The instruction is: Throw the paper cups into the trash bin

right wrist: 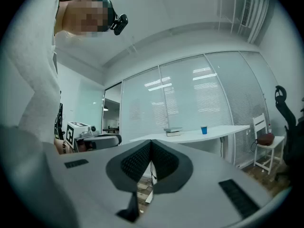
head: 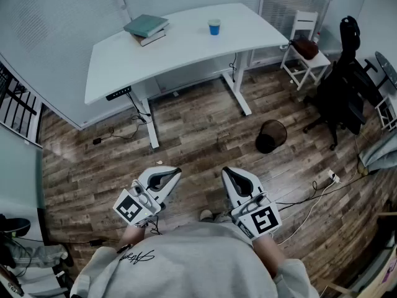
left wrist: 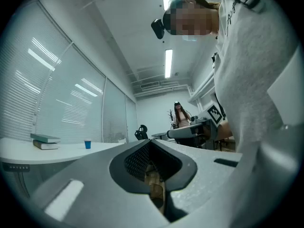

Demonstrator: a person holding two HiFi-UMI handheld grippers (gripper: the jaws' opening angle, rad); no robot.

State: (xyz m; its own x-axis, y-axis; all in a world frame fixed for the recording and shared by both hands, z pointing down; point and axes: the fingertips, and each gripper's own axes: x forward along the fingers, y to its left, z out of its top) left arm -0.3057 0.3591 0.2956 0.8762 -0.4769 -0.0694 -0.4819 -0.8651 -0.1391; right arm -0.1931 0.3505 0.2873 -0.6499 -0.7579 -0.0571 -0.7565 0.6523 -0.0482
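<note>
While books [head: 146, 28] share the desk [head: 186, 51], the cup [head: 214, 27] stands apart.

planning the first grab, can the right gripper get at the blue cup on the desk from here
Probably not yet. The right gripper sits close to the body, fingers shut, and the blue cup stands on the white desk across the floor. Nothing blocks the way; stepping forward should do it.

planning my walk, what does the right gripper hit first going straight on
Probably the edge of the white desk; nothing shows between it and the right gripper, though depth is unclear.
</note>
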